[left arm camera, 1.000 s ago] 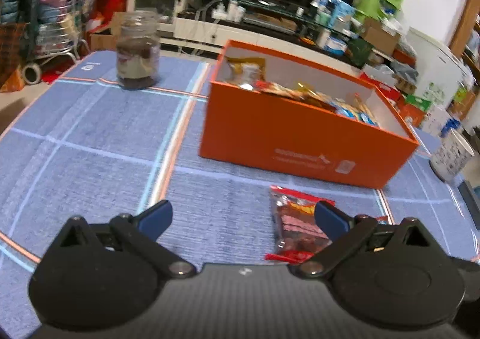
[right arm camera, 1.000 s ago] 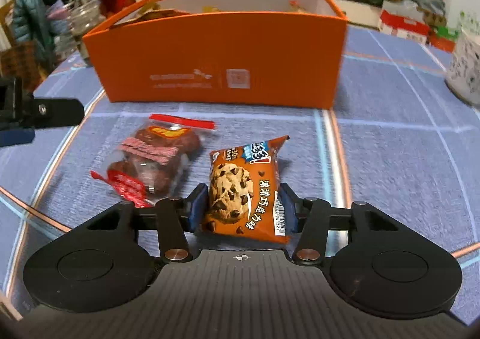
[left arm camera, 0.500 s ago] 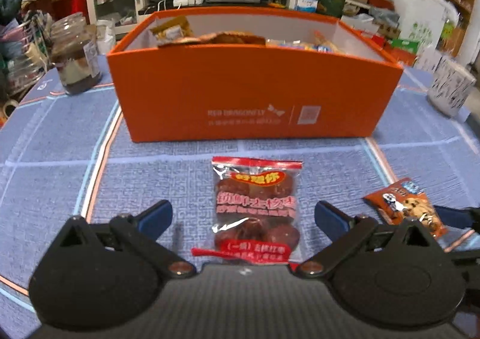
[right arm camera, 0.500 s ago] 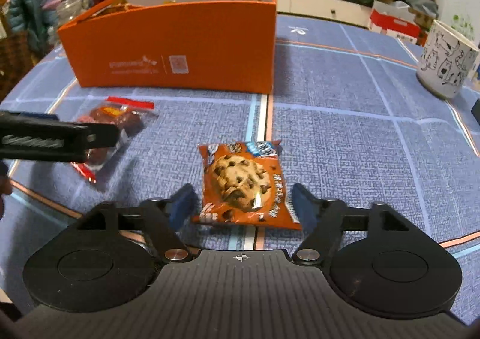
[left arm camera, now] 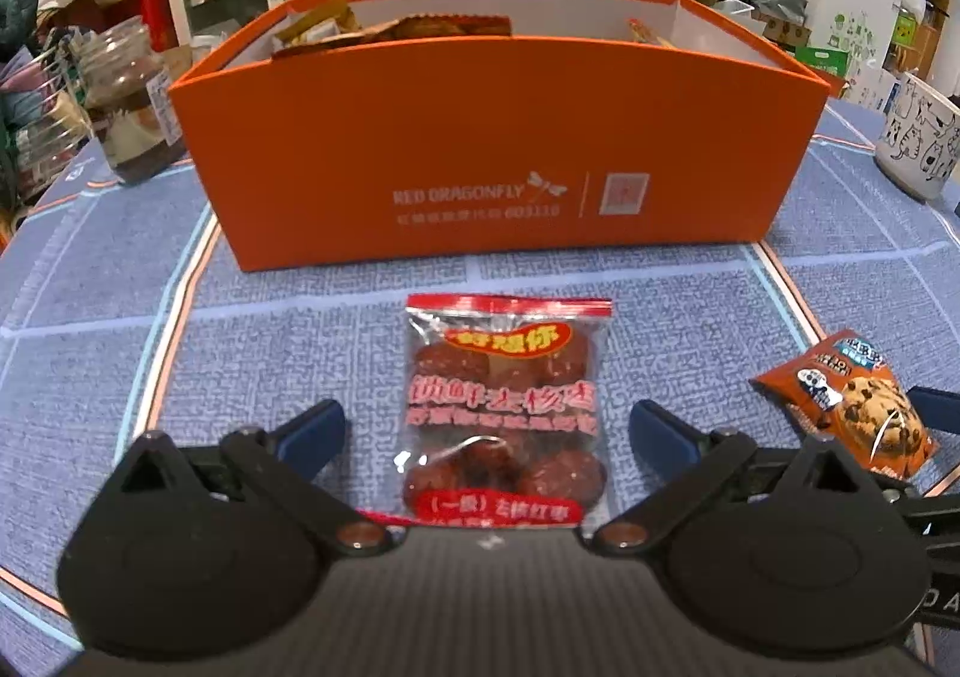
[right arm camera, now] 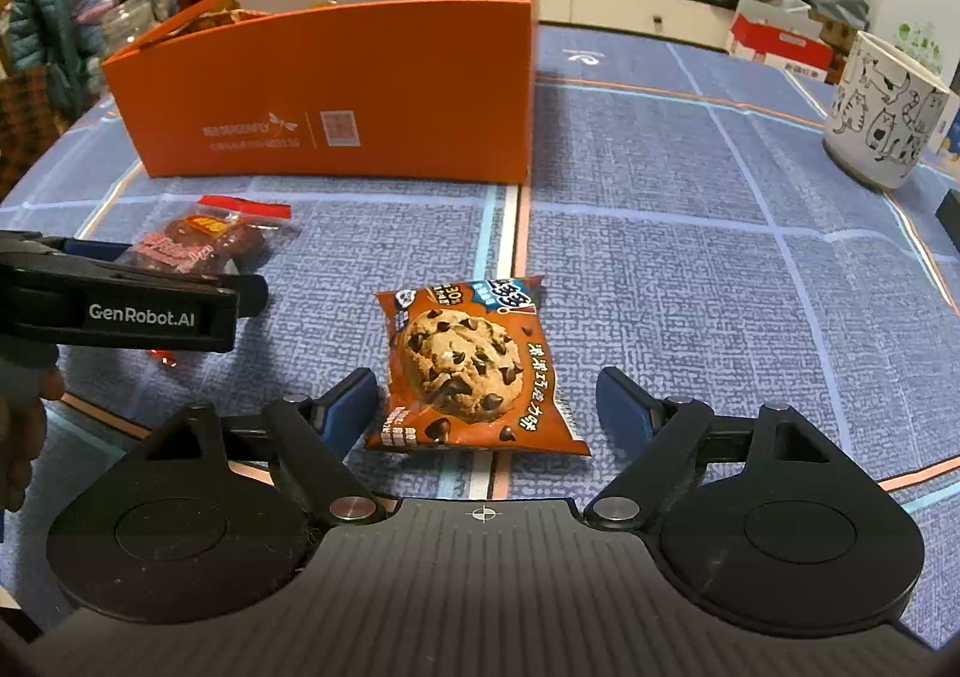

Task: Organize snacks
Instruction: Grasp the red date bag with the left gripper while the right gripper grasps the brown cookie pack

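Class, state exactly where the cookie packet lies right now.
In the right wrist view, the cookie packet lies flat on the tablecloth, between the open right gripper fingers, before the orange box.

My left tongs stand wide, with bare cloth showing between each blue pad and the red date packet that lies between them. My right tongs are spread the same way around the cookie packet, though the left pad sits just beside its edge. Ahead, the orange box walls off the far side; its top is open, with snacks piled at its left end. A strip of blue tablecloth lies free between packets and box. The glass jar flanks the box on the left, the cat-print cup stands well off right.
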The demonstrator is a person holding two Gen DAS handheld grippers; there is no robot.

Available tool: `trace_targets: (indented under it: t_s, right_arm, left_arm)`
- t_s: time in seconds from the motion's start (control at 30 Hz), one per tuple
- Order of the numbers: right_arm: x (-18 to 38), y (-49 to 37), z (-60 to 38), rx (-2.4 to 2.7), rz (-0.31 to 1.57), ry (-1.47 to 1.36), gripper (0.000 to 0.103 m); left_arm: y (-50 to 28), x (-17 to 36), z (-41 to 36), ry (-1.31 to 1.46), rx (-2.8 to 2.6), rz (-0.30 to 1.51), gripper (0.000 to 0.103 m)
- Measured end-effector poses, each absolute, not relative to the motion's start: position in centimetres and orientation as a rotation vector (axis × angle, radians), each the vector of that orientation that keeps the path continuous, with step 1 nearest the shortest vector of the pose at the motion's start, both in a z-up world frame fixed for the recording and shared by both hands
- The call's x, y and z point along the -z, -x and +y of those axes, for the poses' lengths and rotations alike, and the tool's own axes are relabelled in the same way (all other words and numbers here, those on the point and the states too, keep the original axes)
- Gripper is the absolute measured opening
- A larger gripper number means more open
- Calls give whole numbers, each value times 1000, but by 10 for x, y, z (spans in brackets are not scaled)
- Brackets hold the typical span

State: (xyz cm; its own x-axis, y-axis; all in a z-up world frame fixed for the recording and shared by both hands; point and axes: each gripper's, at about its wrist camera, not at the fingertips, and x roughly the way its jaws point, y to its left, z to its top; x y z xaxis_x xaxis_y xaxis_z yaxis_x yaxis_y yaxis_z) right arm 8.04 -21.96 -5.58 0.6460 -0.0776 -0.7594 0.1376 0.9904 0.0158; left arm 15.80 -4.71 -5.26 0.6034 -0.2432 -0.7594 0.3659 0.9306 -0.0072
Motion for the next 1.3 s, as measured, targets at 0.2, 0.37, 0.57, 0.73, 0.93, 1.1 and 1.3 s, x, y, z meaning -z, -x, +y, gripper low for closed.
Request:
trace_targets:
  t_s: [0.2,0.37,0.57,0.73,0.93,1.1,1.3]
  right_arm:
    - [57,-81,-220,123,854,-67,76]
    - [57,-81,-219,119,853,-65,78]
    - [57,-82,-220,115,854,-63,77]
    - [57,-83,-221,116,856,-63,75]
    - [56,-83,-222,116,861,-62,72]
    - [55,-83,-222,118,862,-60,69]
    - [54,-83,-218,111,861,-55,59]
  left_arm:
    - [-157,53,-41,-152,349,846,100]
    - [-156,54,-39,-151,344,838,101]
    - [-153,54,-44,-152,370,830,101]
    - [-157,52,-42,-103,394,828,101]
    - [-157,51,-43,-124,385,829,93]
    - [-158,52,-47,-149,373,827,94]
    - [-158,54,-47,-150,363,835,99]
